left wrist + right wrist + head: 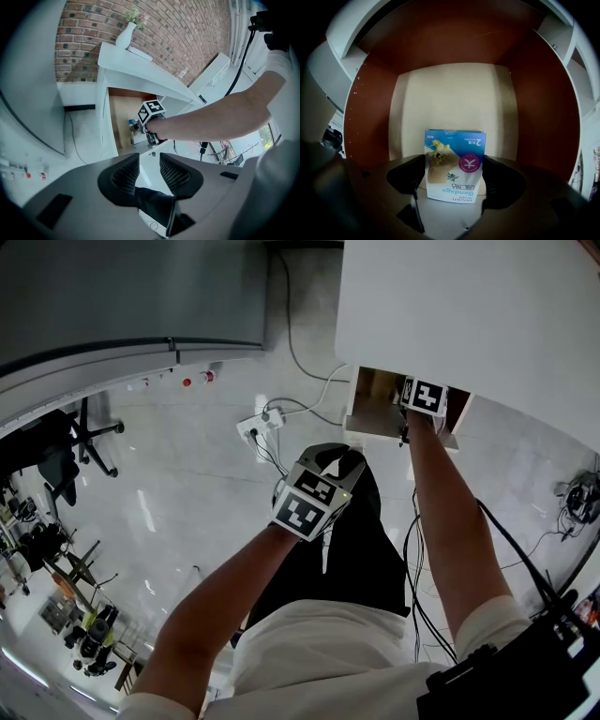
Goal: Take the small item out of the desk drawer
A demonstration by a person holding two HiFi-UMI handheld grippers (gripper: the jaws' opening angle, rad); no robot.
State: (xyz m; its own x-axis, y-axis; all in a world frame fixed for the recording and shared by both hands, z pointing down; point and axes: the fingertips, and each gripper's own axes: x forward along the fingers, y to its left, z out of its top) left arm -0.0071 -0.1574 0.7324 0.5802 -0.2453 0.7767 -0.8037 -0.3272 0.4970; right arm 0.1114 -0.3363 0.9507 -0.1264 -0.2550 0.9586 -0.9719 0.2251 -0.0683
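Note:
A small blue and white bandage box [453, 164] stands between the jaws of my right gripper [453, 177], inside the open desk drawer [454, 98] with its pale floor and brown walls. Both jaws press against the box's sides. In the head view the right gripper [424, 396] reaches into the drawer [370, 434] of the white desk. The left gripper view shows it there too, with the box [136, 133] at its tip. My left gripper [323, 474] hangs in front of the person's dark trouser leg, away from the drawer. Its jaws [149, 171] are open and hold nothing.
A power strip with cables [261, 425] lies on the light floor left of the drawer. More cables [581, 498] lie at the right. An office chair [89, 432] stands far left. A white vase [125, 35] sits on the desk top before a brick wall.

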